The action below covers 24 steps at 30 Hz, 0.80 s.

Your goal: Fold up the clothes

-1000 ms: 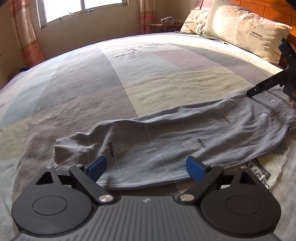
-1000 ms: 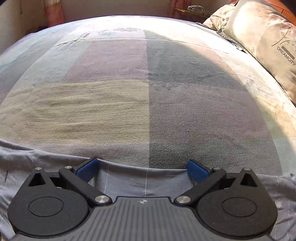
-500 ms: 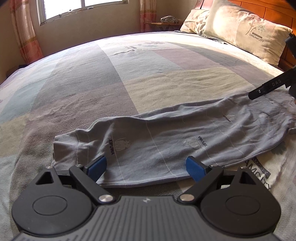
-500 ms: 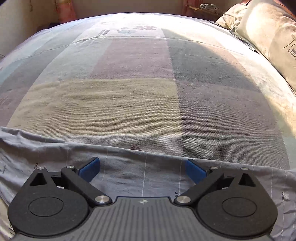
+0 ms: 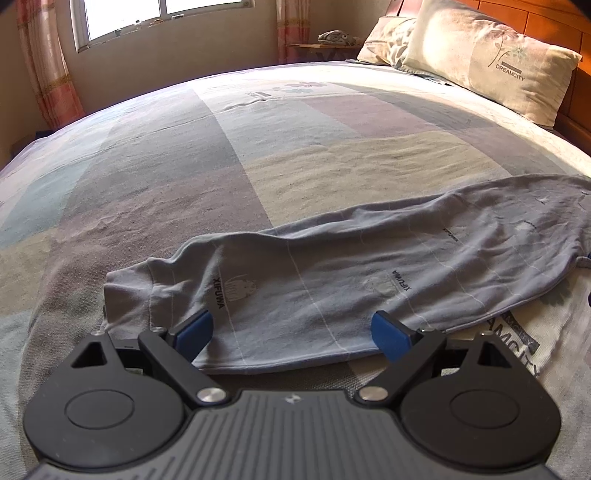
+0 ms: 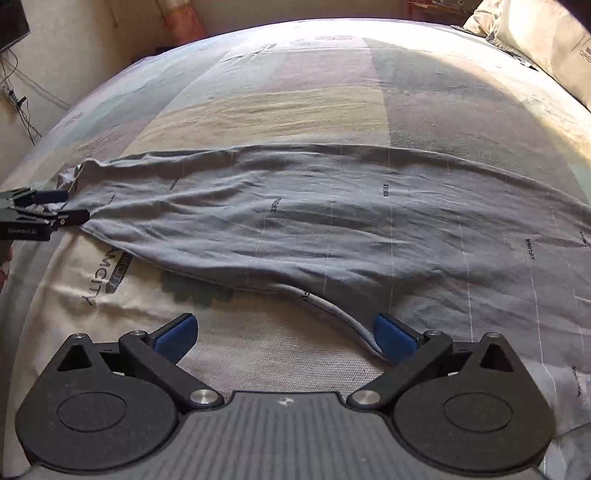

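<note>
A long grey garment (image 5: 332, 273) printed with XIFUWA lies stretched across the bed, its ribbed cuff end at the left. My left gripper (image 5: 291, 325) is open, its blue pads over the near edge by that cuff end. In the right wrist view the same garment (image 6: 332, 221) runs across the frame. My right gripper (image 6: 284, 328) is open too. Its right pad (image 6: 391, 338) touches a curled near hem, and the left pad is over bare bedding. The left gripper (image 6: 68, 206) shows at the far left, at the garment's narrow end.
The bed has a patchwork cover (image 5: 221, 147). A cream cloth printed DREAMCITY (image 6: 110, 273) lies under the garment's near side. Pillows (image 5: 491, 70) lean on a wooden headboard (image 5: 554, 22) at the right. A window (image 5: 162, 14) and curtains stand behind.
My right gripper has pulled back from the garment's far edge to its near hem and turned left, leaving the left wrist view. The left gripper has barely moved.
</note>
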Motion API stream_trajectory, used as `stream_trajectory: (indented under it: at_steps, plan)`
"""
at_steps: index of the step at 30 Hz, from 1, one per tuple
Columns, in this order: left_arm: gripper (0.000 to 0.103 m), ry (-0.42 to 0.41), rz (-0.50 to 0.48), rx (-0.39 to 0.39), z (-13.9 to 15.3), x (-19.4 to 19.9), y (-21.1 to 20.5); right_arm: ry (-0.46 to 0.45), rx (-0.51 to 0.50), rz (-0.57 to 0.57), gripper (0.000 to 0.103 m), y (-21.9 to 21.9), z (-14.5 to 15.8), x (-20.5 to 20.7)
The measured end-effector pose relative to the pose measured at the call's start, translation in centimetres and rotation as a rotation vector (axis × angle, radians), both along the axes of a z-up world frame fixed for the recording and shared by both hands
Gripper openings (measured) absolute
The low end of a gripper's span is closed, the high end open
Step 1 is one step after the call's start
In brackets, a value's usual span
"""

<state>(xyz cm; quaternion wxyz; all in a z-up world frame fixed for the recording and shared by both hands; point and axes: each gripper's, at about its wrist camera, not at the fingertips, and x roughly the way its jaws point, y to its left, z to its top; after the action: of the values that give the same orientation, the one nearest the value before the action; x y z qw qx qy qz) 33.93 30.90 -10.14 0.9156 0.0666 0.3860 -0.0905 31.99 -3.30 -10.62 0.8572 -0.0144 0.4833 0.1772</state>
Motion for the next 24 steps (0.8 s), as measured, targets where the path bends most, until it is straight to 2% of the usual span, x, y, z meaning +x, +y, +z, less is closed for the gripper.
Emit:
stream_trajectory:
  at_steps: [3,6,7,9,12,14,16,18,20,21,24]
  plan:
    - [0.093,-0.008,-0.002,-0.001,0.3,-0.2,0.0,0.021,-0.067,0.084,0.102,1.2,0.9,-0.6]
    - [0.093,-0.02,-0.014,0.003,0.7,-0.5,-0.4,-0.082,-0.066,0.08,0.102,2.0,1.7,0.7]
    - [0.093,-0.021,-0.022,0.002,0.8,-0.5,-0.5,-0.089,-0.044,0.075,0.102,2.3,1.6,1.5]
    - [0.093,-0.019,-0.032,0.0,0.6,-0.5,-0.5,-0.043,0.016,0.069,0.103,2.7,0.6,2.6]
    - [0.093,-0.006,-0.003,-0.006,0.3,-0.1,0.4,-0.017,0.005,0.06,0.103,3.6,-0.3,1.0]
    - [0.093,-0.005,0.024,-0.012,0.5,-0.1,1.2,0.017,-0.024,0.116,0.103,4.3,0.2,0.0]
    - [0.093,-0.002,0.026,-0.026,0.7,-0.3,1.8,0.034,0.019,0.123,0.102,4.4,1.3,0.6]
    - [0.093,0.033,-0.029,-0.038,0.0,-0.3,2.0,0.018,0.074,0.109,0.102,4.7,2.8,1.5]
    - [0.096,0.044,-0.076,-0.047,-0.4,-0.5,2.1,-0.058,0.083,0.087,0.103,5.8,4.4,3.0]
    - [0.096,0.041,-0.099,-0.058,0.0,-0.9,2.1,-0.068,0.097,0.069,0.103,6.1,4.7,3.9]
    - [0.096,-0.044,-0.193,-0.109,1.9,-2.6,2.2,-0.063,0.144,0.041,0.103,7.8,4.7,7.1]
